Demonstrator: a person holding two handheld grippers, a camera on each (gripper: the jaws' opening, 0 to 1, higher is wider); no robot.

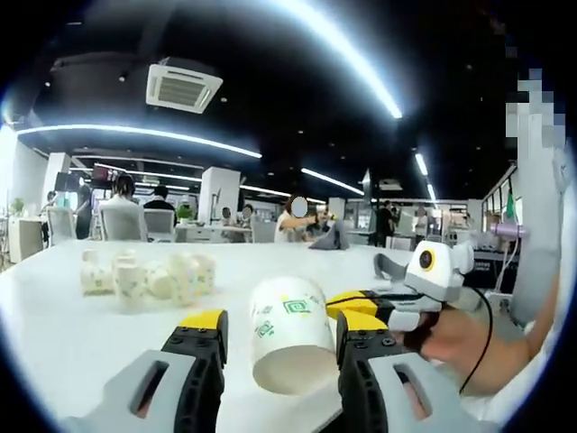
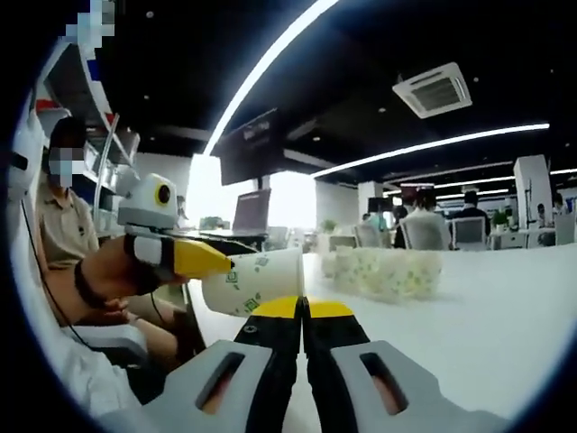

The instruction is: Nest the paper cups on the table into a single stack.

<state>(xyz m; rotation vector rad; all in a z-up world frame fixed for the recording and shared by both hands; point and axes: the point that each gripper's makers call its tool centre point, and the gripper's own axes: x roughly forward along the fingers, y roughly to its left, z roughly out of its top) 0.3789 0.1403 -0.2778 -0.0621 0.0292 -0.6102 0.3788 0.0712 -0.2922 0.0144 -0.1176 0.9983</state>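
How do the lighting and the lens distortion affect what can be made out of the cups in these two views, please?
Left gripper view: ceiling strips bow from fisheye distortion; the held paper cup is sharp, the cluster of cups farther along the white table is soft and washed out. Right gripper view: a bright window blows out the background, and the far cups blur together.

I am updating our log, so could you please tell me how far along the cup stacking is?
Barely begun: no stack has formed yet. In hand, the left claw has one paper cup between its jaws, lying sideways. The right claw is shut and empty. Left to do: the cluster of loose cups on the table all still need nesting.
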